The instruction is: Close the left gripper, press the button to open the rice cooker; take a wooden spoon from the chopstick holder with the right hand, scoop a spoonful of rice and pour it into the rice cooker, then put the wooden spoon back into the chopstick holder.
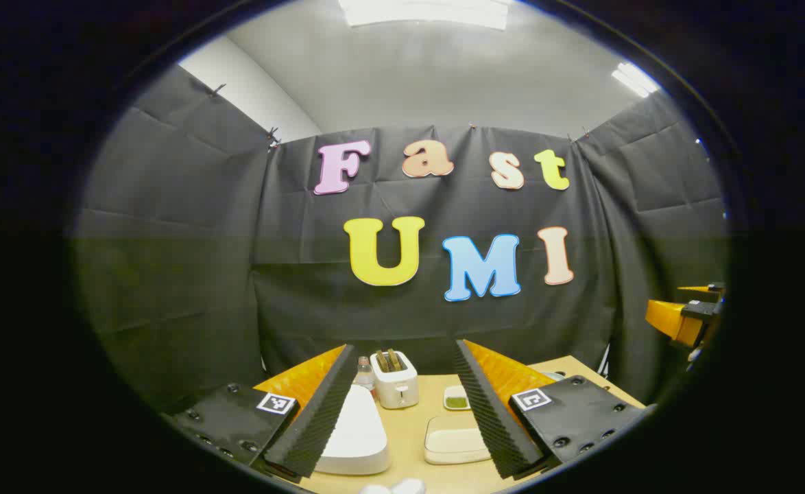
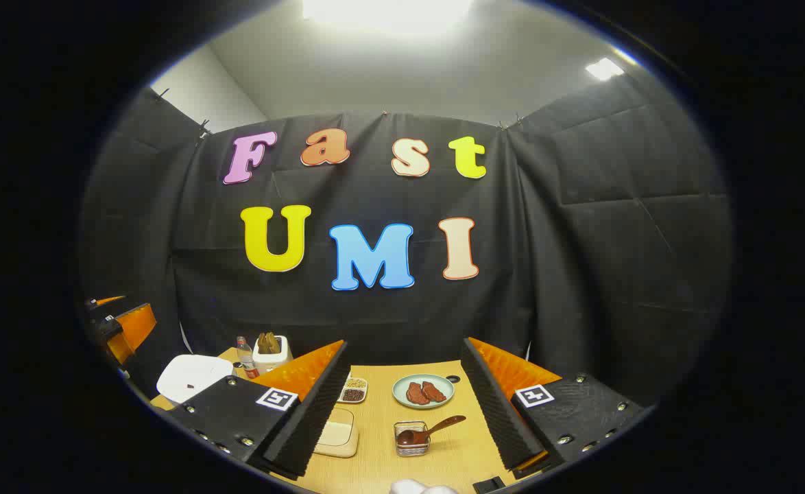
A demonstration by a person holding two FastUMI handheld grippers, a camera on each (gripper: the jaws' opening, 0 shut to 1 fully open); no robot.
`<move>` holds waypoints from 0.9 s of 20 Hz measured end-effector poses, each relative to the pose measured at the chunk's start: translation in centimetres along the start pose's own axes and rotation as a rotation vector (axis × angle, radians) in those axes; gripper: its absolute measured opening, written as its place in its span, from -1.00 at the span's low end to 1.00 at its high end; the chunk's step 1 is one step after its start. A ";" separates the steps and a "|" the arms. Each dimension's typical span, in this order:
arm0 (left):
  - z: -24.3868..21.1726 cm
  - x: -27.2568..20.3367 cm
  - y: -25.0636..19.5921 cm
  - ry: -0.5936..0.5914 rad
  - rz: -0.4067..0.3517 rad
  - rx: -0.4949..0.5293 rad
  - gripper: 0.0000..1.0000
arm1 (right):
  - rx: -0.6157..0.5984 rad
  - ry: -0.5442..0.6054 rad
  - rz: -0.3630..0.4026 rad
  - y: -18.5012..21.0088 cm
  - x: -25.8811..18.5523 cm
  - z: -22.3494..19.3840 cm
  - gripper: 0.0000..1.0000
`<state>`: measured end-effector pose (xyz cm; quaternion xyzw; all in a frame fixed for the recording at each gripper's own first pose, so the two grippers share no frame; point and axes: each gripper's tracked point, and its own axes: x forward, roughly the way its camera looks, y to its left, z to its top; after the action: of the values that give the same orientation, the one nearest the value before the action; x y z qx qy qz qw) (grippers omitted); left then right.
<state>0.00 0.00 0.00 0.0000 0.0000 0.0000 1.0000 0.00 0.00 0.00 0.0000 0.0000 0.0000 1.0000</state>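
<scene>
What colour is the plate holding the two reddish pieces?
Pale green: the round plate, clearest in the right gripper view, behind the wire holder.

White rice cooker [image 1: 354, 432] lid down; wooden spoon [image 2: 430, 430] tilted in chopstick holder [image 2: 411, 442].

No readable text, brand or number appears on any object. Each gripper's fingers carry small square black-and-white coded marker tags [image 1: 275, 403], which hold patterns, not words; the bottle [image 2: 244, 357] label is too small to read.

Bright ceiling panels [image 2: 385, 10] overhead blow out to white glare, while the booth below sits dim. Fisheye bending curves everything toward the edges; focus stays fairly sharp.
</scene>
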 end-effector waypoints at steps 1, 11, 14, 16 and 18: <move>0.1 -0.1 0.0 0.000 -0.004 0.000 0.98 | 0.002 -0.003 0.000 0.1 0.0 0.2 1.00; 0.4 -0.1 -0.2 -0.013 -0.005 0.009 0.99 | -0.001 0.003 0.015 0.8 0.0 -0.2 0.99; 0.5 0.0 -0.3 -0.013 -0.009 0.007 0.99 | 0.001 0.002 0.017 0.9 0.1 -0.1 0.99; 0.2 0.1 -0.4 -0.011 -0.020 0.005 0.98 | -0.008 -0.002 0.017 0.9 0.2 -0.1 0.99; -0.2 0.3 -0.5 0.005 -0.034 -0.007 0.98 | -0.015 0.002 0.018 0.9 0.2 -0.3 0.99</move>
<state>0.30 -0.52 -0.25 -0.0034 0.0025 -0.0168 0.9999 0.23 0.93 -0.28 -0.0075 0.0010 0.0091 0.9999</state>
